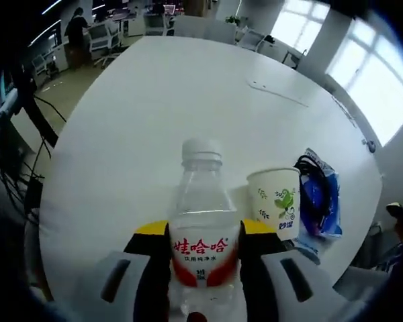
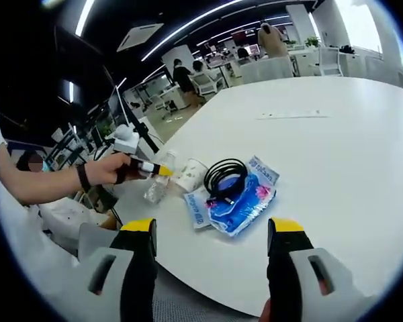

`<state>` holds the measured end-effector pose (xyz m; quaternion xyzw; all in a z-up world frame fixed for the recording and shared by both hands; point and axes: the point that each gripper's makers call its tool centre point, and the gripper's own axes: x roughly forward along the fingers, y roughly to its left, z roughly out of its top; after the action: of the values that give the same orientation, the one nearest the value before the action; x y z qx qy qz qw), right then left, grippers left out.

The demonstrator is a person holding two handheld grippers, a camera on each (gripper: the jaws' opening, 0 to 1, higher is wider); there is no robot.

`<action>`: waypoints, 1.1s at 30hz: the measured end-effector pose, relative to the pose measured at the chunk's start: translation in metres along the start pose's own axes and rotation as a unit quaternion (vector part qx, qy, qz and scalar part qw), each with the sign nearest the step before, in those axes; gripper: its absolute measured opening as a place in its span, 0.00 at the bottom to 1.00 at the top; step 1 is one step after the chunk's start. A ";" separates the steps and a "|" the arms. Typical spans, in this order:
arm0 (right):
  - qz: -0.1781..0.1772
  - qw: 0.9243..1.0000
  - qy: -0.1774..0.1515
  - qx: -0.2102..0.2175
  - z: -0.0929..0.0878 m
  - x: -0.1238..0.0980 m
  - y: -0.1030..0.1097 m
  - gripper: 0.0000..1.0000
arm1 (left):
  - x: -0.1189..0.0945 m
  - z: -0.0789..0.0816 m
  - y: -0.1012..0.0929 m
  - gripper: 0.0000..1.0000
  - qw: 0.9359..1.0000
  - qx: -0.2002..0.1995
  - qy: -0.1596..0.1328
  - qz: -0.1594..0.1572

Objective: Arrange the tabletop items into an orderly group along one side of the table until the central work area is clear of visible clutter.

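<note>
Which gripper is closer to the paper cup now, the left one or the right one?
Left. The left gripper is shut on the water bottle right beside the paper cup. The right gripper hangs open off the table edge, with the blue packet between.

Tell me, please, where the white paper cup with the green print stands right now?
In the left gripper view, the white paper cup with green print stands on the white table between the clear plastic water bottle and the blue plastic packet.
</note>
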<state>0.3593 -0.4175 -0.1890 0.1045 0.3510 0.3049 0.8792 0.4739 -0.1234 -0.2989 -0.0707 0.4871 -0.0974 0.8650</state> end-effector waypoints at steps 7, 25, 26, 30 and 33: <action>0.005 1.000 -0.005 -0.001 0.002 0.002 0.005 0.66 | -0.018 0.003 0.005 0.38 1.000 -0.009 -0.024 0.007; 0.016 1.000 -0.012 -0.008 0.000 0.002 0.014 0.66 | -0.057 -0.002 0.004 0.38 0.996 0.032 -0.081 0.023; 0.016 1.000 -0.013 -0.008 0.000 0.002 0.014 0.66 | -0.059 -0.003 0.005 0.38 0.996 0.035 -0.084 0.025; 0.016 1.000 -0.017 -0.005 0.000 0.000 0.014 0.66 | -0.064 -0.015 0.008 0.38 0.995 0.050 -0.082 0.039; 0.017 1.000 -0.017 -0.006 -0.001 0.000 0.013 0.66 | -0.067 -0.023 0.007 0.38 0.994 0.057 -0.087 0.040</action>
<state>0.3522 -0.4071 -0.1842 0.1102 0.3325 0.3205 0.8801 0.4212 -0.1017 -0.2567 -0.0094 0.4060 -0.0836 0.9100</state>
